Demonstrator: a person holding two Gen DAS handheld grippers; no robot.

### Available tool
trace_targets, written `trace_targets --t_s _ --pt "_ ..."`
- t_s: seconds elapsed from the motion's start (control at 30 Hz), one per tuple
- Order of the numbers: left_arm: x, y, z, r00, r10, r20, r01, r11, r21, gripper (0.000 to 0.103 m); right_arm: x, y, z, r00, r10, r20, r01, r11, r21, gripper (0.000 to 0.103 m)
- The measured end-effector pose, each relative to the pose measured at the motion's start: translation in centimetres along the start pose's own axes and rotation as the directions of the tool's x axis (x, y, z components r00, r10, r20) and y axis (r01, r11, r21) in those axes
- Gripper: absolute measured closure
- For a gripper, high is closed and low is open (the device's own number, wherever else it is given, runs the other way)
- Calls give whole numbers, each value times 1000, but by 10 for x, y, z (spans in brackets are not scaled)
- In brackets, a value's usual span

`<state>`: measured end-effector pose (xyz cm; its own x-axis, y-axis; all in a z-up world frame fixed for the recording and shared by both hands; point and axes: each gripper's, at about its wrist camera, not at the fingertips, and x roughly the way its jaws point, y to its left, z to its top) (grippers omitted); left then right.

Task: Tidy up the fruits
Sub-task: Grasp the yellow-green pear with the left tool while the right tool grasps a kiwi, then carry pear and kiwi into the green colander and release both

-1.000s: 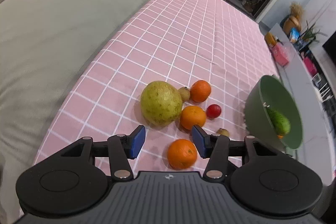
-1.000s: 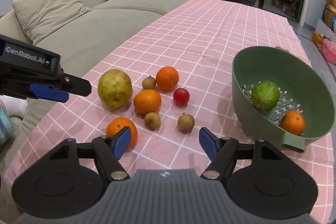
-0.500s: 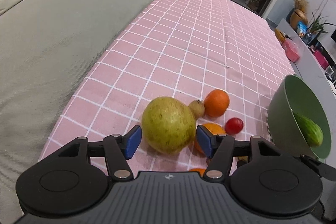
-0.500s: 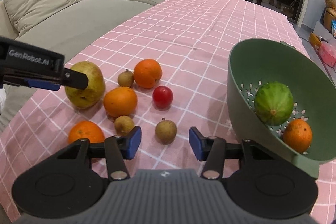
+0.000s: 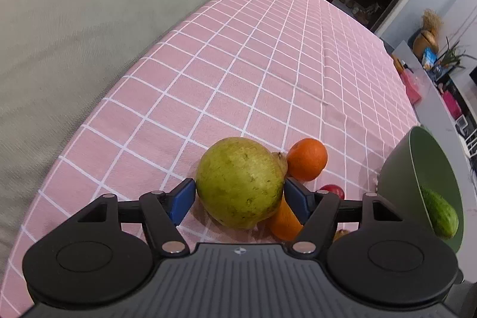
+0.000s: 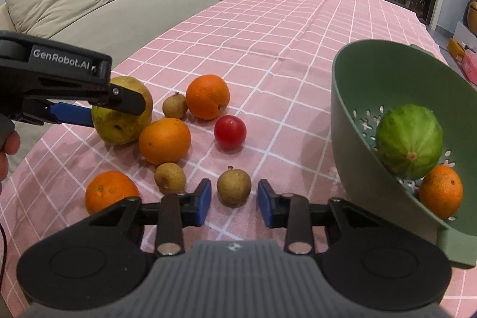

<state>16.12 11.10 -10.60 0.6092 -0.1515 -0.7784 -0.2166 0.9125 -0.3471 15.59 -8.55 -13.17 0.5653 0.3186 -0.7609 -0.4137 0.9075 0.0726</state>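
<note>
The left tool [image 5: 240, 200] has just been opening; its jaws stand wide around the large yellow-green fruit [image 5: 240, 182] at lower centre, pads beside it, contact unclear. The right tool [image 6: 234, 203] has just been closing, small gaps remaining beside the small brown fruit [image 6: 234, 186] between its pads. The green colander [image 6: 351, 115] sits at right on the table [image 6: 268, 29].

left wrist: low, close behind pear [image 5: 240, 182], looking down along tabletop [image 5: 268, 64]
right wrist: slightly higher, same direction
shared: pear [image 6: 122, 118], colander [image 6: 387, 115]
</note>
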Motion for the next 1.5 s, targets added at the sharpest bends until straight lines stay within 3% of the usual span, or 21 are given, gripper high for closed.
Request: trace_targets --t_s 0.17,0.43,0.67,0.87,1.17,1.33,1.5 --pt "6 6 3 1000 -28 0 28 997 -66 21 0 0 0 1000 5 4 -5 1000 -5 82" --pt "9 11 6 998 -55 19 57 988 -143 27 -2 1 -1 1000 4 4 -4 1000 -26 82" --pt "2 12 1 999 -40 -9 38 990 -134 27 -11 5 2 1000 13 25 -12 998 -58 82" --pt "-17 22 -1 996 -91 0 88 971 -222 27 -25 11 2 999 23 43 -19 996 -87 82" --pt "-65 -27 13 983 -179 31 181 979 -90 27 -77 10 8 993 49 110 -39 994 -98 82" --pt "-76 -71 18 953 -301 -4 301 953 -23 27 -113 -8 13 989 22 147 -11 997 -70 82" --pt "-72 -121 17 937 -341 -70 346 935 80 27 -139 -44 15 987 -44 152 47 999 -15 82"
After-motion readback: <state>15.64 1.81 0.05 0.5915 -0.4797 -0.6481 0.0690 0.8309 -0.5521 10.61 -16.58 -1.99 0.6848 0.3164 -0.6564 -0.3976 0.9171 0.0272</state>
